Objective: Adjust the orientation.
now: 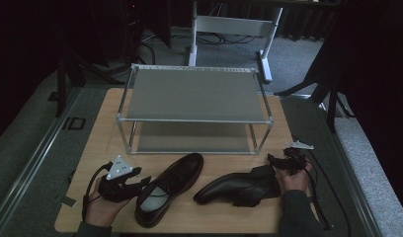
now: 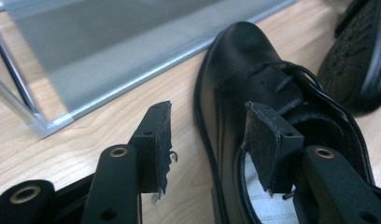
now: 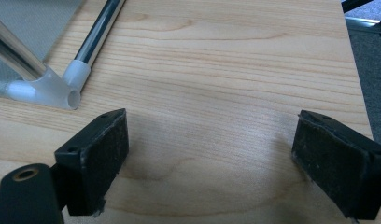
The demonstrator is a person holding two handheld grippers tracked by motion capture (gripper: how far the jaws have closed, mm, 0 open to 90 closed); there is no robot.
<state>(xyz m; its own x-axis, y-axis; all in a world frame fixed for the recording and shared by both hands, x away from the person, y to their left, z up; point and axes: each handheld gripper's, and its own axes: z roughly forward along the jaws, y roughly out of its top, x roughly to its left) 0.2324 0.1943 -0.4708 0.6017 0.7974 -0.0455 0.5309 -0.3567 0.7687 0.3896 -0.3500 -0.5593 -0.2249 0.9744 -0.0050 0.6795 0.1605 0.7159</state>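
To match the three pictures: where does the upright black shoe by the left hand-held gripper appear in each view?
High view: the upright shoe lies lower centre-left, toe towards the metal rack, beside the left hand-held gripper.
Left gripper view: it sits centre-right; one jaw is over its opening, the other outside it.
Right gripper view: not in it; bare table between wide-apart jaws.
Shared landmark: the rack, at and.
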